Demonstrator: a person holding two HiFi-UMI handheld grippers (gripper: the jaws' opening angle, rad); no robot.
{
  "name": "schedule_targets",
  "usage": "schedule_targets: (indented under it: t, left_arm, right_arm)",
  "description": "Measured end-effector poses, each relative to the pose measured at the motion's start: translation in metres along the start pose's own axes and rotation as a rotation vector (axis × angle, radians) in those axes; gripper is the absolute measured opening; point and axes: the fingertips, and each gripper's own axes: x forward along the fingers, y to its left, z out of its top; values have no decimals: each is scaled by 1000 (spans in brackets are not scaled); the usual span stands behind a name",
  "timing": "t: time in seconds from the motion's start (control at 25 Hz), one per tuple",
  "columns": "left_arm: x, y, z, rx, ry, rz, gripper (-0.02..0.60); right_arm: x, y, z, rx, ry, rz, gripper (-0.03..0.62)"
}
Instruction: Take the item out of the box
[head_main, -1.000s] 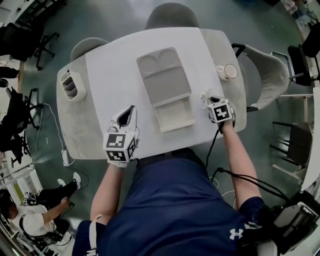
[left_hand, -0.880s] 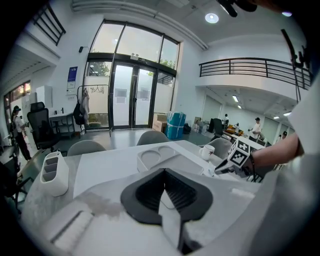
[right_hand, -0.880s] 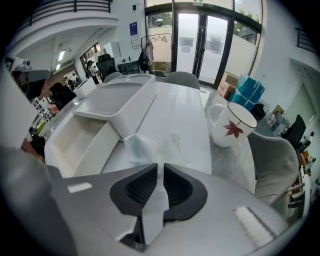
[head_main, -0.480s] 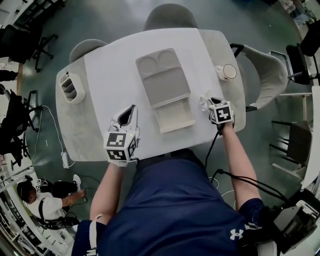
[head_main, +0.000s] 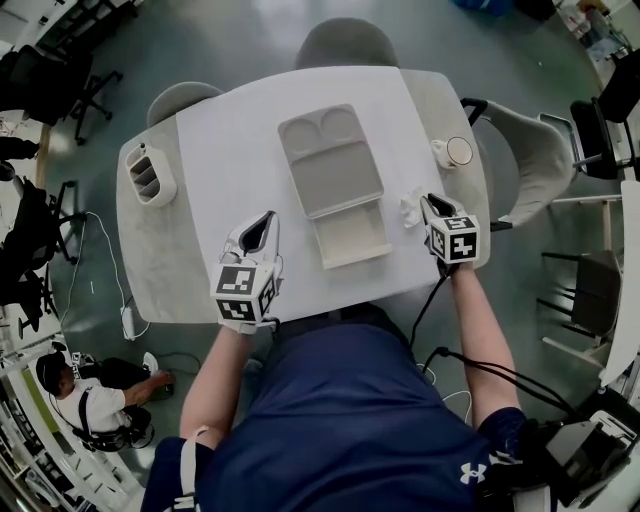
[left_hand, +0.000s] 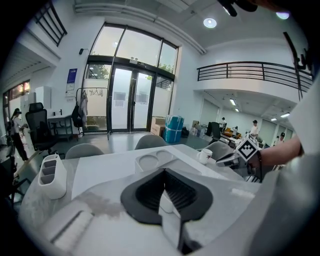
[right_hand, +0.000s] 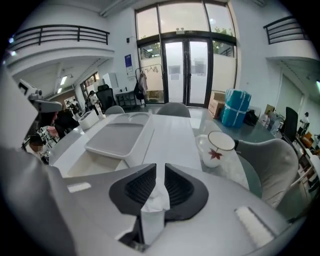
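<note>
Tissue (right_hand: 155, 202) was pinched between the narrowly parted fingers (right_hand: 140, 187) of the right gripper (right_hand: 160, 167), which had just been closing on it, just right of the box (head_main: 350, 240). The left gripper (left_hand: 164, 172) kept its fingers pressed together on nothing, left of the box. The bench (head_main: 230, 150) carried one open box, one cup (head_main: 455, 152) and one holder (head_main: 150, 175); there were two grippers and one tissue.

Past my table's (head_main: 230, 140) far edge stand two grey chairs (head_main: 345, 42) on a green floor (head_main: 200, 40). Tall glass doors (right_hand: 187, 70) bring daylight, a railed balcony (left_hand: 250, 75) runs above, and ceiling lights (left_hand: 210, 22) glow.
</note>
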Motion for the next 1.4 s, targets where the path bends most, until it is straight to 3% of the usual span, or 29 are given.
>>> schedule_targets:
  t: [0.28,0.68,0.96,1.16,1.4]
  left_arm:
    - [-14,6,27,1,-74,23,3]
    - [-57,3,105,44,-266,35,3]
    - [-91,-12,153,92,-389,31,3]
    - [-100,-24,169,112,-426,20,3]
    - [-100,-31,175,113,-435,8,3]
  right_arm:
    - [-43,26,68,-23,-157,35,34]
    - [-141,103,186,-163,-536,123,3]
    - [-205,131,225,-97,-778,140,3]
    - [-222,148,235,-113,-849,139,3]
    - [-227,155,238,-148,-856,143,2]
